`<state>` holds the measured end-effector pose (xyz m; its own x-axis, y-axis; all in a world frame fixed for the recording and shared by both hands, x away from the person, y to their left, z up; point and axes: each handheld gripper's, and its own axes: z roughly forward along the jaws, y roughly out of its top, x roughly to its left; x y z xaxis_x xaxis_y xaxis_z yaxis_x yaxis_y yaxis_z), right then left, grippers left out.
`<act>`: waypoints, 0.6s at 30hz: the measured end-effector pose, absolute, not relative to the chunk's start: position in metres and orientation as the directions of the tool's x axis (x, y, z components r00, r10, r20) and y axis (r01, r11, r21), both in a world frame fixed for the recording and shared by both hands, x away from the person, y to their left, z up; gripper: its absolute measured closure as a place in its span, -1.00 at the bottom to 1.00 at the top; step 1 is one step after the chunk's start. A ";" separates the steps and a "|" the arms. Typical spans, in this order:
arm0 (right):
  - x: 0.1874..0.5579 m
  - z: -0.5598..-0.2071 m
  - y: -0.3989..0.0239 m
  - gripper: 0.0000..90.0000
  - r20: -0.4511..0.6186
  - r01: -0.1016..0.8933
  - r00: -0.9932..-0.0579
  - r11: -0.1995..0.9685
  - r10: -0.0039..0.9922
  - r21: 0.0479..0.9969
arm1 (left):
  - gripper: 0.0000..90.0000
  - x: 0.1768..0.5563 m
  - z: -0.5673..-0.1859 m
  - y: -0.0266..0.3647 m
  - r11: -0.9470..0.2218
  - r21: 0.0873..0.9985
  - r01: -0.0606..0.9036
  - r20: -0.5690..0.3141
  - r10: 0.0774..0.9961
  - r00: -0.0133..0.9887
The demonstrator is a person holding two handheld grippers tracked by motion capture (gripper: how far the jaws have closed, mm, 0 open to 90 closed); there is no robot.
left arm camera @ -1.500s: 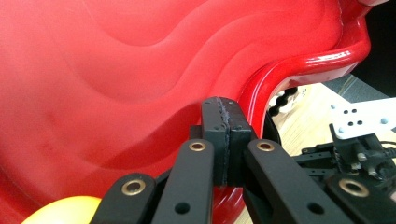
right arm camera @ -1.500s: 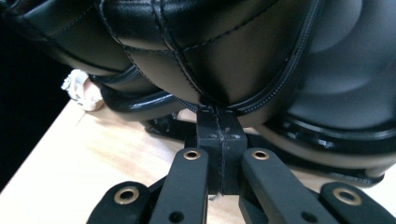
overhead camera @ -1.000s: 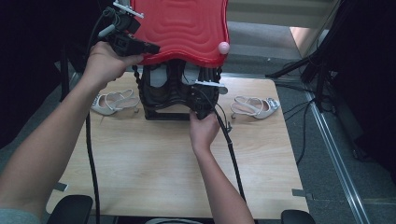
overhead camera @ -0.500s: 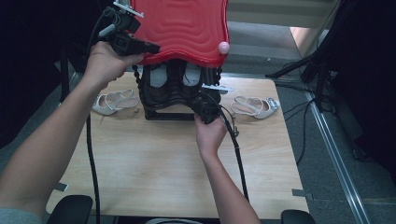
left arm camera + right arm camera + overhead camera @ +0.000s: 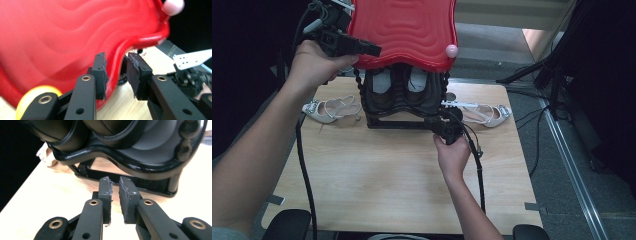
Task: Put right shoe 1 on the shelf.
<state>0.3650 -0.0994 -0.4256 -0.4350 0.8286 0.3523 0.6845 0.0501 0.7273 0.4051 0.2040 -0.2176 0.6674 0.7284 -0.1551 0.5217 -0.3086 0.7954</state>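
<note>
High view: wavy red lid (image 5: 404, 32), pink knob; left gripper's (image 5: 116, 72) jaws parted around its rim.

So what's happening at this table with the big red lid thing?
A person is working on a black case with a red wavy lid raised open. The left hand-held gripper straddles the lid's edge; its jaws have just been opening and no longer pinch it. The right hand-held gripper, jaws just parted and empty, sits in front of the case's base. A pale sandal lies on each side.
</note>
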 end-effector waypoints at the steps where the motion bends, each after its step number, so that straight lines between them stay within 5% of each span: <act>1: 0.363 -0.426 -0.102 0.73 0.353 0.685 -0.442 0.056 0.825 0.726 | 0.44 0.401 -0.217 0.206 -0.308 0.794 0.524 -0.167 0.718 0.675; 18: 0.353 -0.439 -0.143 0.33 0.318 0.668 -0.580 0.215 0.750 0.712 | 0.23 0.349 -0.258 0.231 -0.332 0.765 0.552 -0.181 0.712 0.679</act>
